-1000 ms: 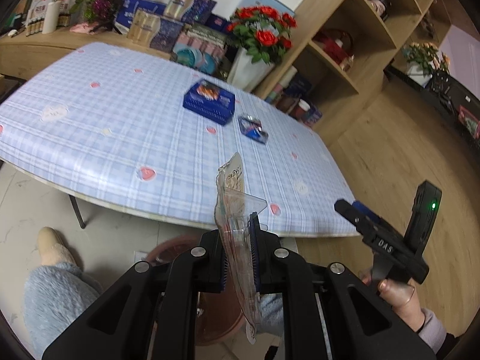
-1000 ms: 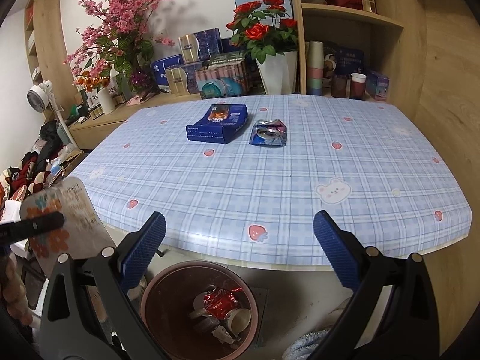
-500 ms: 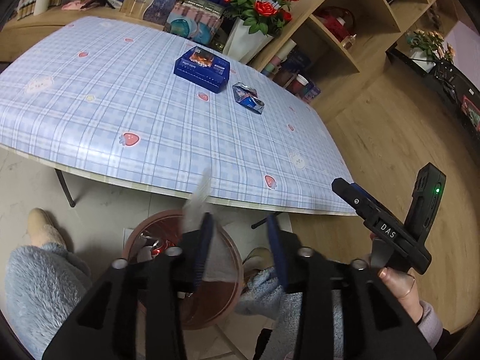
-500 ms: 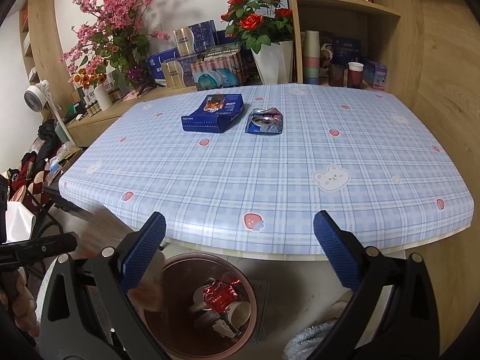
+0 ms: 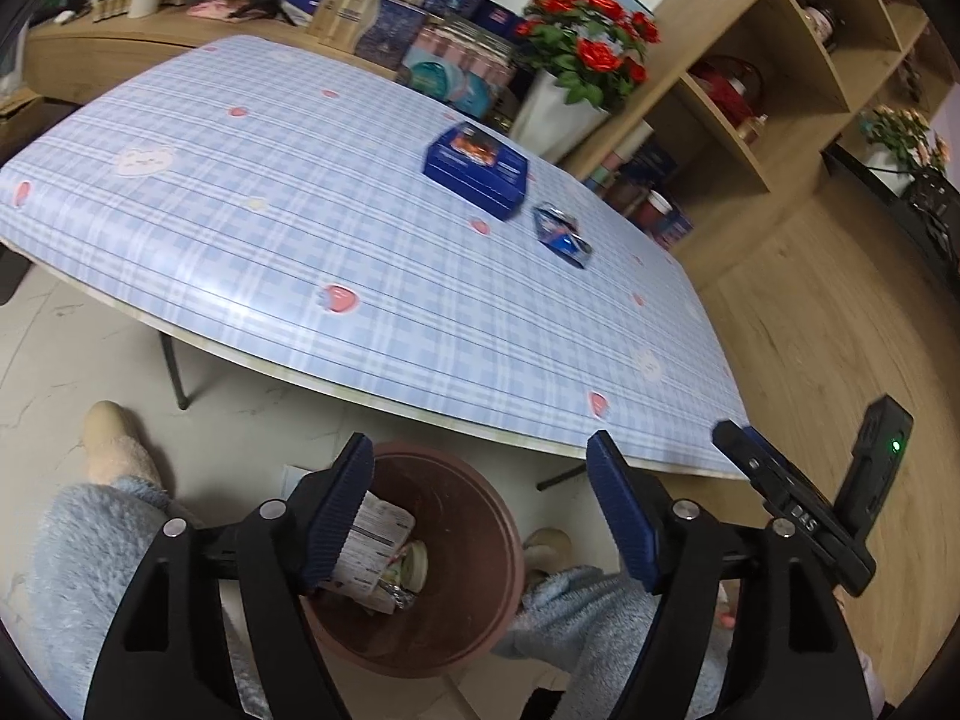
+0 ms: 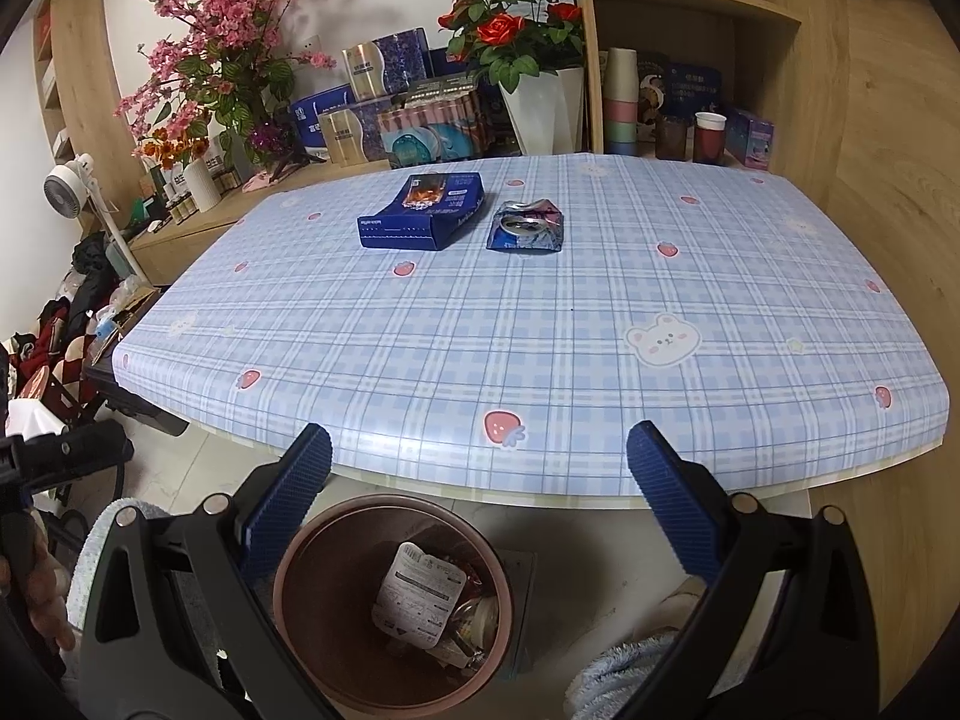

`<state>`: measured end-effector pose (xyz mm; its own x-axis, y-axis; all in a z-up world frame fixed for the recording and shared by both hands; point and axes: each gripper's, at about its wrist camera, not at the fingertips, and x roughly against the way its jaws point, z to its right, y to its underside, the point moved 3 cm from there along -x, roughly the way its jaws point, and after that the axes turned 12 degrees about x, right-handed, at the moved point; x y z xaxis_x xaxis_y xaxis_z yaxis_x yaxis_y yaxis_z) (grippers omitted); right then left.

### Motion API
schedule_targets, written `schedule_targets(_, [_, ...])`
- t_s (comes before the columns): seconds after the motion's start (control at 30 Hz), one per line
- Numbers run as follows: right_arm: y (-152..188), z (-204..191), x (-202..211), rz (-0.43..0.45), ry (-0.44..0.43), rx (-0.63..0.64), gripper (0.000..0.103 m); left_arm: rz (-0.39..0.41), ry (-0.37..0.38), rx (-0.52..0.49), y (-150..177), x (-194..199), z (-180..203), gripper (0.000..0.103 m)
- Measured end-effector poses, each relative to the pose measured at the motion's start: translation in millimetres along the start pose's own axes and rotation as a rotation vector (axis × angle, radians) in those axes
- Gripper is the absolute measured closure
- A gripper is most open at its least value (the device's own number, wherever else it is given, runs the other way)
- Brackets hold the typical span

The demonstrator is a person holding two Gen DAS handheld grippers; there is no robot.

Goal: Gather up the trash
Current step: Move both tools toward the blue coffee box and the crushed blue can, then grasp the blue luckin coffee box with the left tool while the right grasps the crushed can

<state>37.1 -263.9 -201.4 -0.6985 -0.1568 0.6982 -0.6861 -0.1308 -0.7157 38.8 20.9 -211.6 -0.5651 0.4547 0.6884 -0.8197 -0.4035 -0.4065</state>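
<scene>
A brown round bin (image 5: 456,558) (image 6: 312,576) stands on the floor under the table's near edge. A white plastic wrapper (image 6: 418,594) (image 5: 375,546) lies inside it on top of other trash. My left gripper (image 5: 477,504) hangs over the bin, its jaws opening, with nothing between the pads. My right gripper (image 6: 477,468) is open and empty above the bin too. On the blue checked table (image 6: 540,330) lie a dark blue box (image 6: 423,211) (image 5: 477,163) and a crushed can (image 6: 528,226) (image 5: 563,234).
A person's legs in fuzzy blue trousers (image 5: 90,546) and slippers flank the bin. Flower vases, boxes and cups crowd the far side of the table; wooden shelves (image 5: 750,96) rise to the right. A fan and clutter (image 6: 78,276) sit at the left.
The left gripper opened and let go of the wrapper, which fell into the bin. It also sank a little toward the bin. The right gripper stayed put.
</scene>
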Motion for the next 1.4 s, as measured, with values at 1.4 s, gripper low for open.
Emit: schedule_targets(1.4, [-139.9,68.9,-217.3,-0.121,-0.028,0.054,0.006,0.069,-0.117,-0.194,-185.4,-143.9,24.4,0.022])
